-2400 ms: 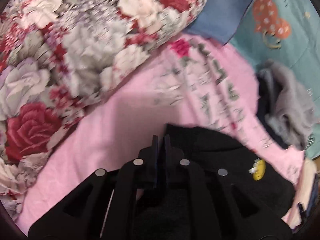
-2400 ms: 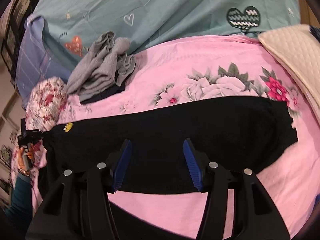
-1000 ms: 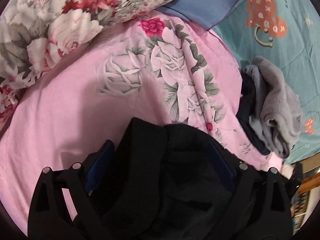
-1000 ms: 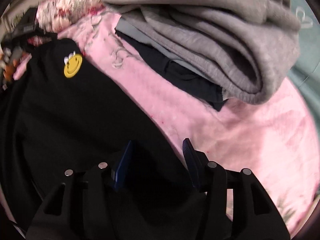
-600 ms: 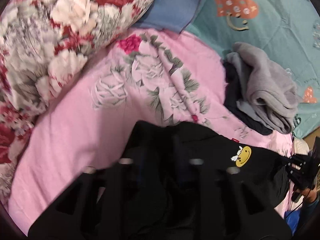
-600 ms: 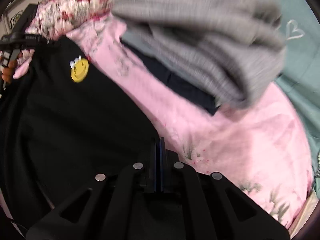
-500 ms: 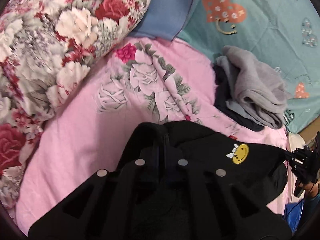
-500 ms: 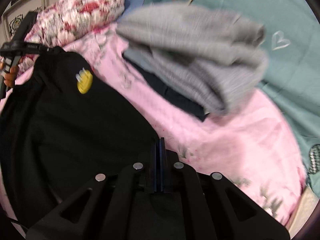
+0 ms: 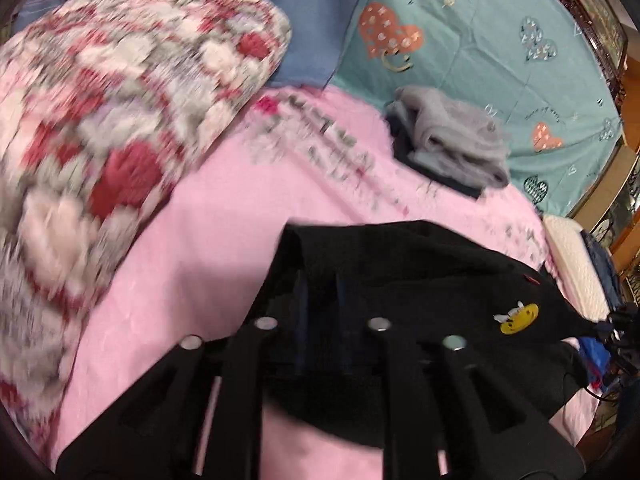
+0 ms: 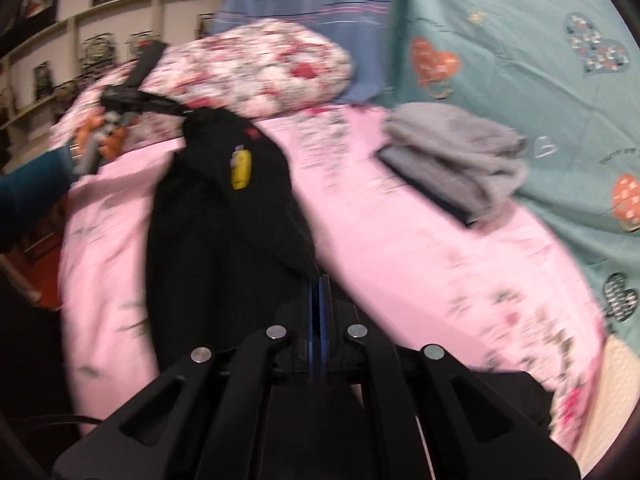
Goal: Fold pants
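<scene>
A: Biggest first?
B: One bed (image 9: 208, 240) under a pink flowered sheet, filling the middle of both views. One teal quilt (image 9: 480, 60) across the upper right, printed with orange hearts and dark patterned ones. One floral pillow (image 9: 120, 100) at the left, badly blurred. One blue plaid cloth (image 9: 312, 20) along the top, behind pillow and quilt.

A: And the task's thing?
B: One pair of black pants (image 9: 420, 272), lower centre of the left wrist view, lifted off the sheet and stretched between two grippers.

A: Other clothes?
B: One grey garment (image 9: 452, 140), folded, right of centre, lying on one dark garment (image 9: 404, 150) at the quilt's edge. One cream quilted pad (image 9: 572, 256) at the far right.

A: Jaws?
B: Left gripper (image 9: 322, 292): part way apart, just been opening, with black cloth bunched between. Seen from the right wrist, cloth drawn to a point at that tip, so gripping the pants. Right gripper (image 10: 319, 312): pressed flat together, pinching the pants' edge at bottom centre.

A: Anything of a person?
B: One hand (image 10: 108, 140) and one teal sleeve (image 10: 32, 196), upper left of the right wrist view.

A: Labels, writing?
B: One yellow smiley patch (image 9: 518, 318) on the pants, wordless. One small red tag (image 9: 530, 279) above it, unreadable. Faint script on the quilt, too blurred to read.
</scene>
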Demonstrator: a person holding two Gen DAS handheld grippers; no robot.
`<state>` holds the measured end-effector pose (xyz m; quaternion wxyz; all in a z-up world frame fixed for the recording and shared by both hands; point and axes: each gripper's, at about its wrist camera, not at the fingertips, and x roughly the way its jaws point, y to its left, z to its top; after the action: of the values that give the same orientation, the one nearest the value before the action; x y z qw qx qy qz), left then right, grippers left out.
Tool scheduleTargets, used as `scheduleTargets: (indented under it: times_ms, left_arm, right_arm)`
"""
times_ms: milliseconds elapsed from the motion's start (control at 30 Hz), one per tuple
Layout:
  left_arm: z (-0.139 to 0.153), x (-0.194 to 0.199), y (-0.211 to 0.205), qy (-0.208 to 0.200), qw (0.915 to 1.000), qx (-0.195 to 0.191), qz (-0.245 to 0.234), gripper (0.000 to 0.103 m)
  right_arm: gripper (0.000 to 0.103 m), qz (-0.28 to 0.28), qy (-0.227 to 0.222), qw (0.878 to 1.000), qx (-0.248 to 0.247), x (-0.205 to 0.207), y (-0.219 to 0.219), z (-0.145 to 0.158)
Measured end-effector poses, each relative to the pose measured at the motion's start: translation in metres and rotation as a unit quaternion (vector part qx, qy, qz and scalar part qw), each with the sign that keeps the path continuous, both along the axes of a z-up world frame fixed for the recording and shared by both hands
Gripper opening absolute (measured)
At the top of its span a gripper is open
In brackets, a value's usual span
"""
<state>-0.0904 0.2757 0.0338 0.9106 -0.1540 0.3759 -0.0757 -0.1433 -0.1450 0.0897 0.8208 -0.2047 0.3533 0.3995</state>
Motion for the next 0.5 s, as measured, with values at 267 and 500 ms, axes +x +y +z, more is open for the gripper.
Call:
scheduleTargets:
  times_ms: [267, 500]
  left_arm:
    - [-0.022, -0.041, 0.022, 0.041, 0.9899, -0.134, 0.019, 0.081]
    - [-0.015, 0.025, -0.039, 0.125, 0.9751, -0.183, 0.007, 0.092]
  right_arm:
    - [0.002, 0.014, 0.097, 0.995, -0.015, -0.031, 0.016, -0.079]
    - [0.002, -0.006, 0.084, 0.996, 0.005, -0.032, 0.011, -0.064]
